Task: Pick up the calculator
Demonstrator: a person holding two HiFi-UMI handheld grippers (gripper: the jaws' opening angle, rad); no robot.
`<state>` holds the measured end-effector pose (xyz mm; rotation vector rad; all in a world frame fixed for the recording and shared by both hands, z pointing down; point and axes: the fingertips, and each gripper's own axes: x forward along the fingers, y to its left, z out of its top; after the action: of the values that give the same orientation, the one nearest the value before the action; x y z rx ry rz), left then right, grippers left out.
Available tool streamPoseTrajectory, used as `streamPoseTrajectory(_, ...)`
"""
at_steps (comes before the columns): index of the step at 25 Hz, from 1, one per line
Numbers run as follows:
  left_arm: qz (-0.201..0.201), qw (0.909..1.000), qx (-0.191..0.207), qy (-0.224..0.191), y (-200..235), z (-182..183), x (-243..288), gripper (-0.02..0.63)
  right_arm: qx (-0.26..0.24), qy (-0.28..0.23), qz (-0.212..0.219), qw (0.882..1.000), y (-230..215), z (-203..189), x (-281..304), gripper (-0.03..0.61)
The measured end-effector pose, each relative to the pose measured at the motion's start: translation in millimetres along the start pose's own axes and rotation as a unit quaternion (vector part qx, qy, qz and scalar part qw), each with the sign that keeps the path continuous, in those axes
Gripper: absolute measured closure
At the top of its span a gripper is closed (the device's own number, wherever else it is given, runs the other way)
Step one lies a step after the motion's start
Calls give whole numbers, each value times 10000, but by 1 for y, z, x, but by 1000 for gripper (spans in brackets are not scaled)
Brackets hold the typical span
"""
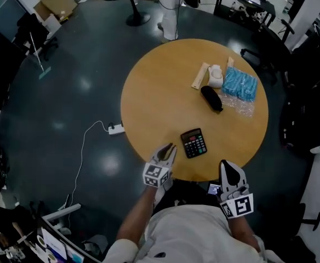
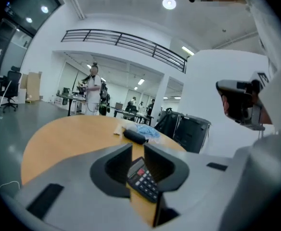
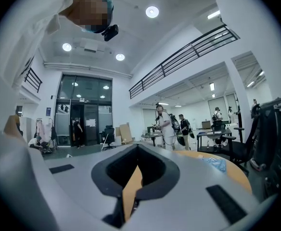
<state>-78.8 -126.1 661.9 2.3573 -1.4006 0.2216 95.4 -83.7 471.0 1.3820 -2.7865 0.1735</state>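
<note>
Approach step imo; left tongs (image 1: 170, 147) barely parted, empty, aimed at the calculator (image 1: 194, 143); right tongs (image 1: 229, 165) clenched; next needs wider opening

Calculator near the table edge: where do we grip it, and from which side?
Probably the two long side edges of the calculator, mid-body, coming down from above on the near-left side where the left gripper is. It lies flat, keys up, on the table, so a level approach meets only a thin edge. The jaws are only slightly apart and would need to open wider.
</note>
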Motion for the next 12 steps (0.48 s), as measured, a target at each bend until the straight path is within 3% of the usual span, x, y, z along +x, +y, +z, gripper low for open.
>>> streamPoseTrajectory(2, -182, 9991, -99, 357, 12, -20, 23, 488, -6, 88, 104, 9999, -2, -4, 5, 565)
streamPoseTrajectory(7, -677, 9858, -716, 1361, 31, -74, 76, 470, 34, 265, 214, 9994, -13, -19, 15, 565)
streamPoseTrajectory(12, -875, 9728, -991, 1901, 36, -105, 109, 442, 184, 490, 102, 9986, -23, -36, 15, 565)
